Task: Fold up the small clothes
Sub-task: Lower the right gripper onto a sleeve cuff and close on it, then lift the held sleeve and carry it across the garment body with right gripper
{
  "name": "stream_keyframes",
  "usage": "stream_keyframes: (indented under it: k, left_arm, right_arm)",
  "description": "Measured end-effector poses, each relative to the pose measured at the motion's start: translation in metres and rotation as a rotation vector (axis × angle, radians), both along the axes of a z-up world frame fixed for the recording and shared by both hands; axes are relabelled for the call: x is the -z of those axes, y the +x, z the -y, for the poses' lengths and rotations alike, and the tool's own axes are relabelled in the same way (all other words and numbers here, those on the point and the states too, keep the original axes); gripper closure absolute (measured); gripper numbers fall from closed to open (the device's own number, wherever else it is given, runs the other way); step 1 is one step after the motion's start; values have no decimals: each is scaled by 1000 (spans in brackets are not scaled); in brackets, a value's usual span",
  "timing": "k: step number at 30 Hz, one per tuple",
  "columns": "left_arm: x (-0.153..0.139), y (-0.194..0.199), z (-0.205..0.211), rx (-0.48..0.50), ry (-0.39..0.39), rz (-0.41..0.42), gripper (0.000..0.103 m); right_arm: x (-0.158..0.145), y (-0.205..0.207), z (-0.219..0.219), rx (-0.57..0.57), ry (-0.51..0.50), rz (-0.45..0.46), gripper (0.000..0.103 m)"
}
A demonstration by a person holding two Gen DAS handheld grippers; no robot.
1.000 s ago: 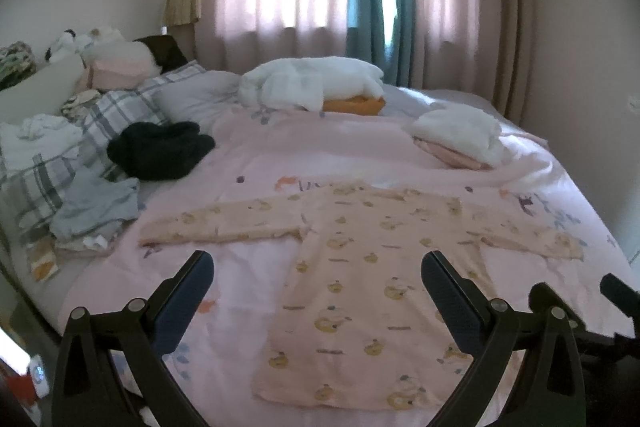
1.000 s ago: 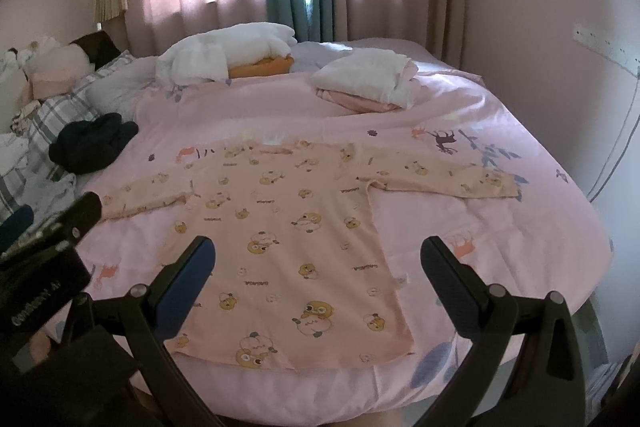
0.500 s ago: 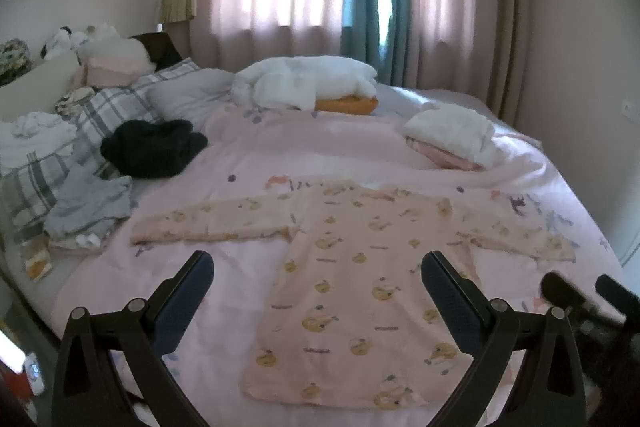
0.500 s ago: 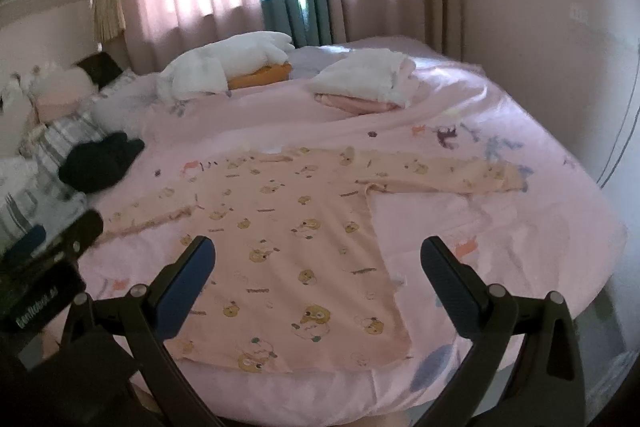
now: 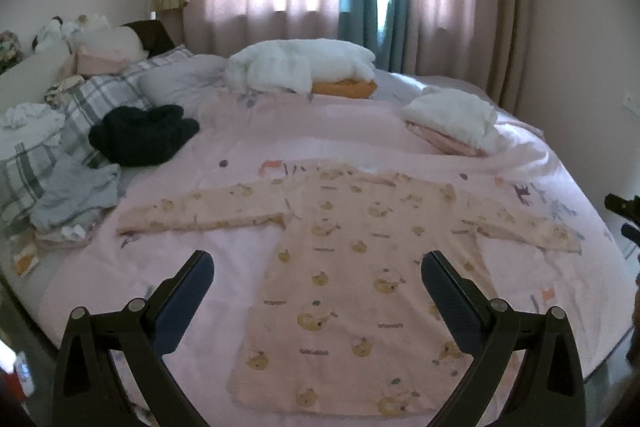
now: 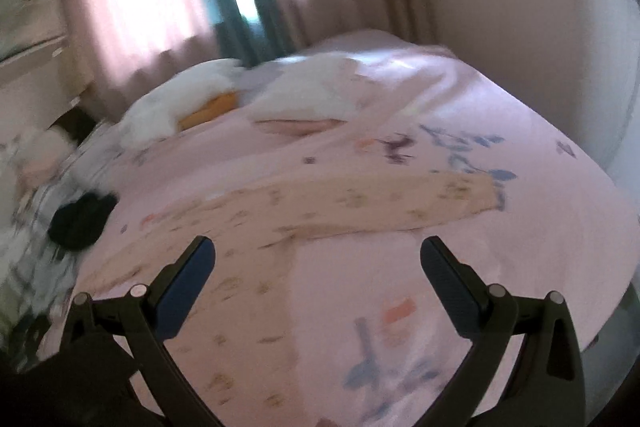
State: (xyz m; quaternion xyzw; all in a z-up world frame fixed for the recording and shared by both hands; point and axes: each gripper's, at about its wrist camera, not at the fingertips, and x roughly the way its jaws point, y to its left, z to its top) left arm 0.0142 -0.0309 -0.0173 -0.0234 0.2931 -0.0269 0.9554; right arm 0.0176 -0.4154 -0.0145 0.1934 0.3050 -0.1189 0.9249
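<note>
A pale pink long-sleeved baby garment [image 5: 352, 267] with a yellow bear print lies flat on the pink bedspread [image 5: 224, 251], both sleeves spread out sideways. My left gripper [image 5: 318, 275] is open and empty, held above the garment's lower half. My right gripper [image 6: 318, 267] is open and empty, over the garment's right side near the underarm. The right wrist view is blurred; the garment's right sleeve [image 6: 400, 199] stretches across it just beyond the fingers.
A folded white-and-pink stack [image 5: 452, 123] lies at the back right of the bed. A white bundle on an orange item [image 5: 300, 67] sits at the back. A black garment [image 5: 140, 135], a grey cloth [image 5: 76, 195] and plaid pillows [image 5: 96, 95] lie at the left. A wall is close on the right.
My right gripper has swung right and tilted, so its view now centres on the right sleeve and is blurred. My left gripper has drawn back a little. The garment has not moved.
</note>
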Motion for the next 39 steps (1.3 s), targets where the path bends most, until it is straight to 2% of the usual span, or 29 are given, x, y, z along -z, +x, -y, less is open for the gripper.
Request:
stream_keyframes:
  k: [6,10,14,16,18,20,22,24,26,27,28,32,34,39]
  left_arm:
    - [12,13,0,-2,-20,22,0]
    - [23,23,-1,-17,-27,34,0]
    - [37,37,1,-31,-24,9,0]
    - [44,44,0,-28,-32,-9,0]
    - [50,48,0,-28,-37,-25,0]
    - [53,50,0,-29,-30,-32,0]
    - [56,51,1,-36,-17,-36,0]
    - [58,53,2,-36,-15,-44,0]
    - [58,52,2,-32,-19,-45,0]
    - [58,53,2,-35,-18,-43,0]
    - [58,53,2,-35,-17,-44,0]
    - [57,56,0,-44,-3,-46,0]
    - [55,54,-1,-55,10,-41,0]
    - [51,49,-6,-52,18,-13,0]
  right_arm:
    - [48,26,105,151,139,-67,0]
    - [90,42,160,213,293,-79,1]
    - [136,56,193,273,480,-79,7]
    - [155,64,198,295,513,-101,14]
    - [164,70,200,314,506,-97,19]
    - [162,74,199,306,491,-42,21]
    - [162,80,201,318,495,-38,33]
    - [165,85,204,362,476,-77,68]
    - [171,84,213,379,483,-80,81]
    - [172,83,215,388,489,-82,91]
    - [173,83,218,404,489,-85,94]
    - [166,81,213,414,458,-79,95]
    - [157,83,205,408,406,-95,96]
    - [126,92,187,349,351,-46,96]
